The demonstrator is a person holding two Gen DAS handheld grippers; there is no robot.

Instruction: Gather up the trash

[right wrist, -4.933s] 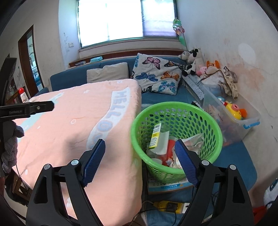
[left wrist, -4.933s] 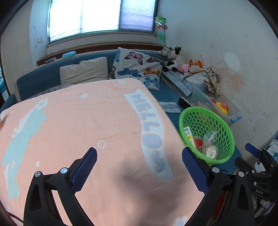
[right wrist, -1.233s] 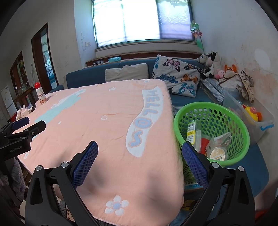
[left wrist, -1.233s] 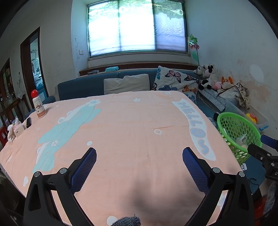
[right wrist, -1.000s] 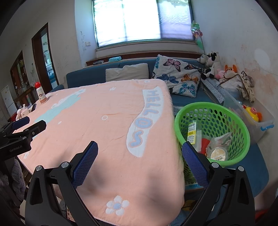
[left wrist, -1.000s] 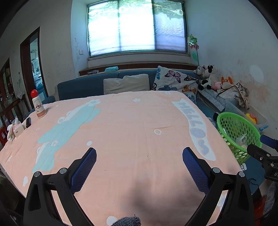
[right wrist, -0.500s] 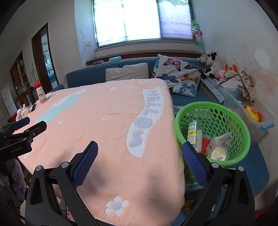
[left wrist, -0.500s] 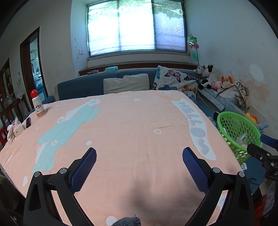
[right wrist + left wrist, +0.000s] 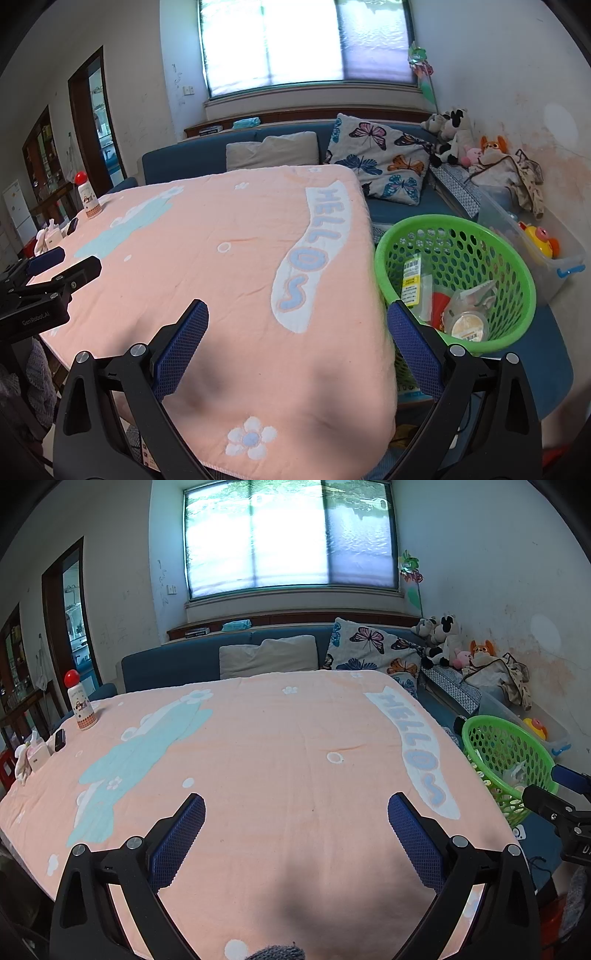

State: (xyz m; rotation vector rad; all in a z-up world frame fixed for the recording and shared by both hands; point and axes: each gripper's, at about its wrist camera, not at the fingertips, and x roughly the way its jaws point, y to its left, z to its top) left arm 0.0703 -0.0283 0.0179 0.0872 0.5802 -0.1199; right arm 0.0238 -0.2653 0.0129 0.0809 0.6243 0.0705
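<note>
A green plastic basket (image 9: pixel 491 236) stands right of the table and holds trash: a barcoded wrapper (image 9: pixel 412 282), a red wrapper and a round lidded cup (image 9: pixel 467 326). It also shows in the left wrist view (image 9: pixel 476 734). My left gripper (image 9: pixel 295 821) is open and empty above the pink tablecloth (image 9: pixel 258 746). My right gripper (image 9: pixel 297 328) is open and empty over the table's near right corner, beside the basket. The right gripper shows at the left view's right edge (image 9: pixel 554 805); the left gripper shows at the right view's left edge (image 9: pixel 48 284).
A red-capped bottle (image 9: pixel 81 701), a small white box (image 9: pixel 37 755) and a dark device (image 9: pixel 59 739) sit at the table's far left. A blue sofa (image 9: pixel 177 664) with cushions is behind. Stuffed toys (image 9: pixel 450 136) and a clear storage bin (image 9: pixel 543 236) line the right wall.
Both grippers have pulled back from the basket over the last few seconds, and more of the table shows. In the last second nothing visibly moves.
</note>
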